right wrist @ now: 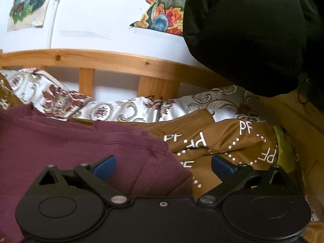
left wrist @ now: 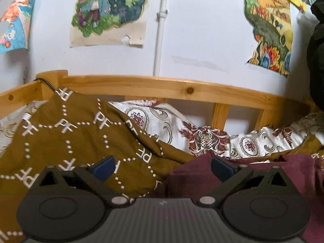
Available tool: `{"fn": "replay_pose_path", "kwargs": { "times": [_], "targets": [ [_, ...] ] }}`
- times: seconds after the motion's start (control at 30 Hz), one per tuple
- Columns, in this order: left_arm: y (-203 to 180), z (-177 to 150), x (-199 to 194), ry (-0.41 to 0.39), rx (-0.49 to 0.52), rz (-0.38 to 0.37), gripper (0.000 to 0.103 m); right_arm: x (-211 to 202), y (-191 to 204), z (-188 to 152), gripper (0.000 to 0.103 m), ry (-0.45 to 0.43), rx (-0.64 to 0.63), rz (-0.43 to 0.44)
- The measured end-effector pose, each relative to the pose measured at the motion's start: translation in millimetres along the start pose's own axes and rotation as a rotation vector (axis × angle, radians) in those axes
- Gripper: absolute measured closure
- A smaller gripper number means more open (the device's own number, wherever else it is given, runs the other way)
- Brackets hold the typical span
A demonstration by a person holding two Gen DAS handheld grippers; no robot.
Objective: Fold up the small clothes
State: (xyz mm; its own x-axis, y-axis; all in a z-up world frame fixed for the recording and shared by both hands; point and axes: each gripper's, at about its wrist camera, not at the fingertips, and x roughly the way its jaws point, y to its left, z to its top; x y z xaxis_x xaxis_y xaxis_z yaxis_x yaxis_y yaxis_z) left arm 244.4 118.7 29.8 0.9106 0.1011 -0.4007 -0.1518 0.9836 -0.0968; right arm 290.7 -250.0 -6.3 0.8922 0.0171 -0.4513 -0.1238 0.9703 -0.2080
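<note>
A maroon garment (left wrist: 263, 174) lies on a mustard-brown bed cover printed with white "PF" letters (left wrist: 70, 133). In the left wrist view it sits at the lower right, and my left gripper (left wrist: 163, 167) is open with its blue pads straddling the garment's left edge. In the right wrist view the maroon garment (right wrist: 70, 145) fills the lower left. My right gripper (right wrist: 163, 165) is open over the garment's right edge, its left pad above the cloth and its right pad above the brown cover (right wrist: 232, 141). Neither gripper holds anything.
A wooden bed rail (left wrist: 182, 89) runs along the white wall behind the bed. A silver and red patterned fabric (left wrist: 202, 135) lies bunched below the rail. A black bulky bag or garment (right wrist: 253, 36) hangs at the right. Posters hang on the wall.
</note>
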Motion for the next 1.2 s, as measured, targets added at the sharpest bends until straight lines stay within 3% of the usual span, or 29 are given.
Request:
{"fn": "replay_pose_path", "kwargs": {
  "times": [0.13, 0.27, 0.47, 0.6, 0.77, 1.0, 1.2],
  "targets": [
    [7.0, 3.2, -27.8, 0.005, -0.016, 0.008, 0.001, -19.5, 9.2, -2.2, 0.001, -0.026, -0.009, 0.033],
    [18.1, 3.8, -60.8, 0.059, -0.056, 0.05, 0.001, -41.4, 23.2, -3.3, 0.001, -0.076, -0.021, 0.077],
    [28.9, -18.6, -92.3, 0.183, -0.187, -0.013, 0.001, -71.9, 52.7, -12.0, 0.001, -0.127, -0.022, 0.139],
    [25.1, -43.6, -85.7, 0.278, -0.194, -0.058, 0.001, -81.0, 76.4, -25.4, 0.001, -0.108, -0.039, 0.178],
    [14.1, -66.1, -63.3, 0.313, -0.127, -0.06, 0.001, -76.8, 99.2, -41.0, 0.001, -0.066, -0.09, 0.187],
    [13.8, -81.4, -41.0, 0.376, -0.171, -0.081, 0.001, -63.5, 113.2, -62.1, 0.001, -0.016, -0.1, 0.157],
    [10.6, -91.5, -26.7, 0.431, -0.156, -0.09, 0.001, -55.8, 121.7, -73.3, 0.001, 0.017, -0.127, 0.18]
  ]
}}
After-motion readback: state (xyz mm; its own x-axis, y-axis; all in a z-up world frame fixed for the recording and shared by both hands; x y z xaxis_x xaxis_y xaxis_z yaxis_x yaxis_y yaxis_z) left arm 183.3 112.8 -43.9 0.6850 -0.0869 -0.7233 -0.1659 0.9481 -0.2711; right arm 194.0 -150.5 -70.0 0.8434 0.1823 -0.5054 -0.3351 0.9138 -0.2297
